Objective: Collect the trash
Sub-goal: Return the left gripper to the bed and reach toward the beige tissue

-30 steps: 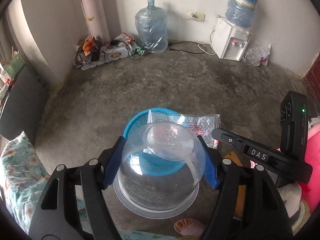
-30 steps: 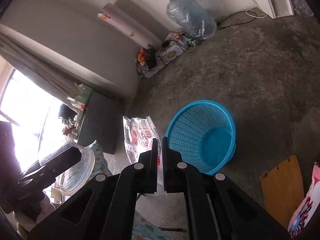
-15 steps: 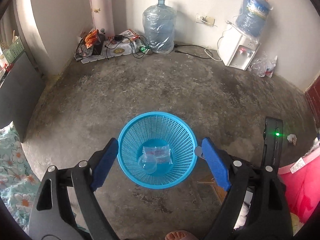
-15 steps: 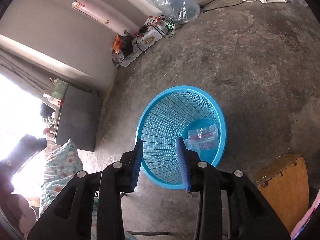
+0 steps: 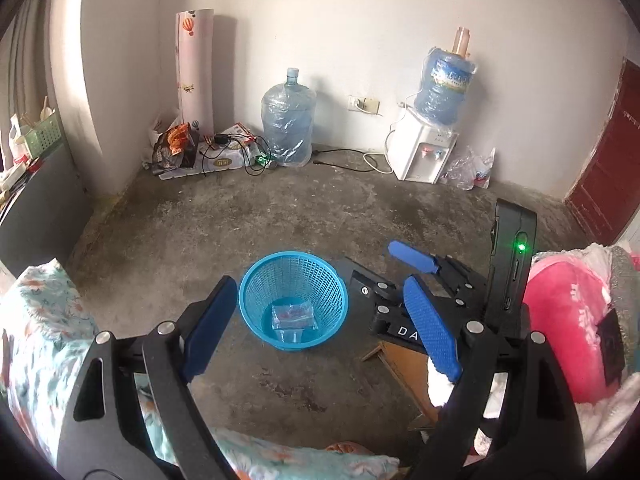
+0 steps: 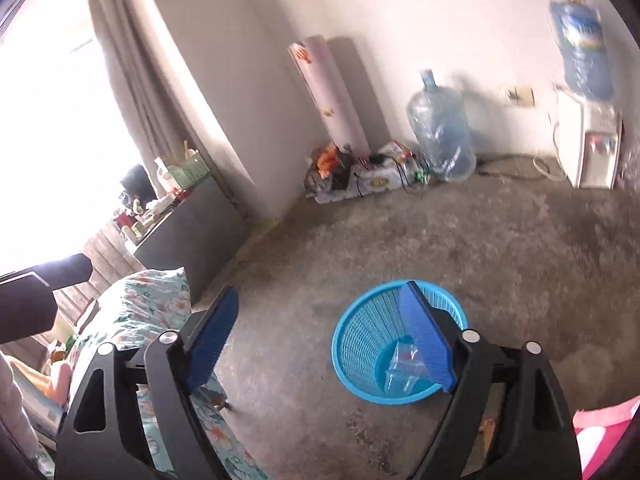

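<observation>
A blue mesh basket [image 5: 256,280] stands on the concrete floor. In it lie a clear plastic bag with red print [image 5: 292,314] and a clear plastic container [image 5: 289,334], also visible as clear plastic trash [image 6: 400,364] in the right wrist view. My left gripper [image 5: 318,286] hangs open above and in front of the basket, with nothing in it. My right gripper [image 6: 320,290] is opening its jaws wide, with nothing between them; the basket [image 6: 360,320] lies below its right finger. One of its blue fingers [image 5: 412,258] shows right of the basket.
A wooden board [image 5: 404,364] lies right of the basket, beside a pink cushion [image 5: 568,320]. Floral bedding [image 5: 36,320] is at the near left. At the far wall stand a water jug [image 5: 288,132], a dispenser [image 5: 424,152], a paper roll [image 5: 194,68] and tangled cables [image 5: 224,152].
The left gripper let the clear container go and the right let the plastic bag go; both now lie in the basket. Both grippers opened, rose and drew back.
</observation>
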A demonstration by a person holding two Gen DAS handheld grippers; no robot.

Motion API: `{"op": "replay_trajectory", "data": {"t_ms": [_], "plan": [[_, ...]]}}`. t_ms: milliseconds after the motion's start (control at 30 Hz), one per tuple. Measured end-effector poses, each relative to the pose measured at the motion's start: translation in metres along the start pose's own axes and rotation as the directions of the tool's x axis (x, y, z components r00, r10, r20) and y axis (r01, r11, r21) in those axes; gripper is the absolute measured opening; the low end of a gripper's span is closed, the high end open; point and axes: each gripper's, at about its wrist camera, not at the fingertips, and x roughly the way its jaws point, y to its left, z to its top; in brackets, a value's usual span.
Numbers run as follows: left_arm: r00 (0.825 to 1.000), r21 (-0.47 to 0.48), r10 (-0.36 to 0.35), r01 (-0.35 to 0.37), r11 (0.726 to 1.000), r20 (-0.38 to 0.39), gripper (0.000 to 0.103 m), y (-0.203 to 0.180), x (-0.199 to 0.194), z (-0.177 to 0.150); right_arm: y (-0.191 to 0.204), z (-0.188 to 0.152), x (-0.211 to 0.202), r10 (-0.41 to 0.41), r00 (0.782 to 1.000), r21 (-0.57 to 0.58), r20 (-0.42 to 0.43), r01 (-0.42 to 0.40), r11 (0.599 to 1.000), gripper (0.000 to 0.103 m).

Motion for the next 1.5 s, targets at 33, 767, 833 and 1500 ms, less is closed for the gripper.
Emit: {"op": "replay_trajectory", "data": {"t_ms": [33, 767, 833, 1500], "plan": [[1.000, -0.019, 0.007, -0.007, 1.000, 0.006, 0.081, 0.004, -0.018, -0.003, 0.012, 0.003, -0.010, 0.006, 1.000, -0.035, 0.023, -0.005, 0.999, 0.090], [0.808, -0.563, 0.532, -0.324, 0.760, 0.252, 0.083, 0.147, -0.392, -0.169, 0.210, 0.008, -0.062, 0.528, 0.822, -0.155, -0.213, -0.562, 0.812, 0.094], [0.810, -0.577, 0.535, -0.324, 0.750, 0.240, 0.083, 0.154, -0.392, -0.181, 0.227, 0.001, -0.060, 0.543, 0.803, -0.158, -0.247, -0.586, 0.795, 0.094], [0.873, -0.273, 0.458, -0.488, 0.829, -0.168, 0.080, 0.211, -0.328, -0.174, 0.332, -0.072, -0.049, 0.627, 0.574, -0.191, -0.526, -0.799, 0.571, 0.077]]}}
